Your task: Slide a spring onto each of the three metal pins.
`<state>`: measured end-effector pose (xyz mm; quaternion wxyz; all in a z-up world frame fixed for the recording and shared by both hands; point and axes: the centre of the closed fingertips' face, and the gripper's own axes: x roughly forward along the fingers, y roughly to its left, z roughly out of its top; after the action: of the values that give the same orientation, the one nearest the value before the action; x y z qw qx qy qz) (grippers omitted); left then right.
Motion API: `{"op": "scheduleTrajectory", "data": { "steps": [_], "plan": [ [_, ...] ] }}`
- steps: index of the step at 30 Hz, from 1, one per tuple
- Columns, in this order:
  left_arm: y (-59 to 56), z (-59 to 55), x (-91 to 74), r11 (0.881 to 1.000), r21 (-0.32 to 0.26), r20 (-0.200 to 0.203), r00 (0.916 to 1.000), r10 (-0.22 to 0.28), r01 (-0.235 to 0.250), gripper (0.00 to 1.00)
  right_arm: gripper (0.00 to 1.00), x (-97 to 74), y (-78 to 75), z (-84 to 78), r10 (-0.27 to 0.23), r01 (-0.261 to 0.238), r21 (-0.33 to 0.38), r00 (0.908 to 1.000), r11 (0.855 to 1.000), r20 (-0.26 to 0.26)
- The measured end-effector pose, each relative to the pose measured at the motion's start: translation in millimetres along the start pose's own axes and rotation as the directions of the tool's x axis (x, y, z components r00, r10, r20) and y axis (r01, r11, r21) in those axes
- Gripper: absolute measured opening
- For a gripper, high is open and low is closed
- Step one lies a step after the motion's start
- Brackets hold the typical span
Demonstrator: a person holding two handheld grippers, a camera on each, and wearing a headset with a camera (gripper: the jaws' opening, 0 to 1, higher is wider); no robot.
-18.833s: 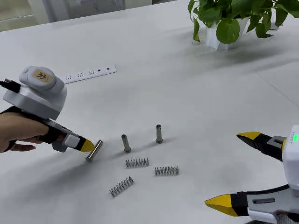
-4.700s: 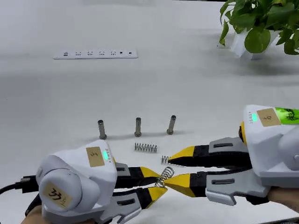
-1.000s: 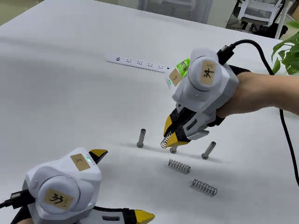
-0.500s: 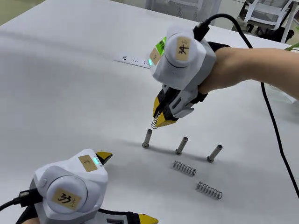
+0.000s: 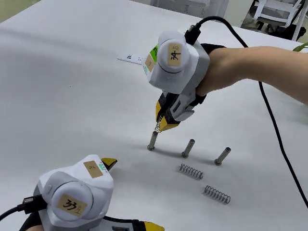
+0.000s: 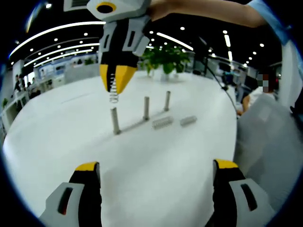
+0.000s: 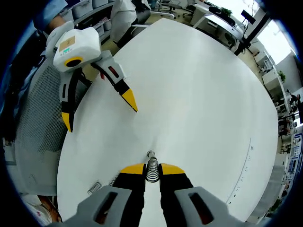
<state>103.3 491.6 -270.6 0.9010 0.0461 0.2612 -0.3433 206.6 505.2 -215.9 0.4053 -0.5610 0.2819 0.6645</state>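
Three metal pins stand in a row on the white table: left pin (image 5: 152,141), middle pin (image 5: 187,148), right pin (image 5: 222,156). My right gripper (image 5: 161,126) points down, shut on a spring (image 5: 156,128) that hangs just above the left pin's top. In the right gripper view the spring (image 7: 151,170) sits between the yellow tips with the pin's top (image 7: 150,153) right in front of it. The left gripper view shows the spring (image 6: 113,92) directly over the left pin (image 6: 114,120). My left gripper (image 5: 131,194) stays low at the near left, open and holding nothing.
Two loose springs (image 5: 191,171) (image 5: 216,194) lie on the table just in front of the middle and right pins. A white power strip (image 5: 131,58) lies farther back, partly behind the right gripper. A black cable (image 5: 279,144) trails across the table at the right.
My right gripper, with the spring, has moved left from over the middle pin to the left pin and has come down close to its top. The left gripper has stayed in place.
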Motion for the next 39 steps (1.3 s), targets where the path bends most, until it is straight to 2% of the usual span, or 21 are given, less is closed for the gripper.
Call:
{"op": "scheduleTrajectory", "data": {
  "steps": [8,12,27,39],
  "plan": [
    [0.3,-2.8,-1.1,1.0,-0.009,-0.003,1.0,0.003,-0.003,1.0,0.12,8.4,-1.3,-1.9,0.008,-0.008,-0.014,0.9999,1.0,-0.013],
    [0.2,-5.4,-0.5,1.0,-0.012,-0.008,1.0,0.003,-0.003,1.0,0.12,8.9,-4.9,-1.2,0.006,-0.006,-0.015,0.9999,1.0,-0.011],
    [0.3,-10.4,1.2,1.0,-0.023,-0.021,0.9998,0.0,-0.001,1.0,0.12,14.4,-5.0,-4.7,0.011,-0.011,-0.024,0.9997,1.0,-0.023],
    [-1.2,-13.0,3.6,1.0,-0.028,-0.028,0.9996,-0.006,0.005,1.0,0.12,12.4,-4.3,-3.5,0.011,-0.011,-0.017,0.9998,1.0,-0.016]
  ]
}}
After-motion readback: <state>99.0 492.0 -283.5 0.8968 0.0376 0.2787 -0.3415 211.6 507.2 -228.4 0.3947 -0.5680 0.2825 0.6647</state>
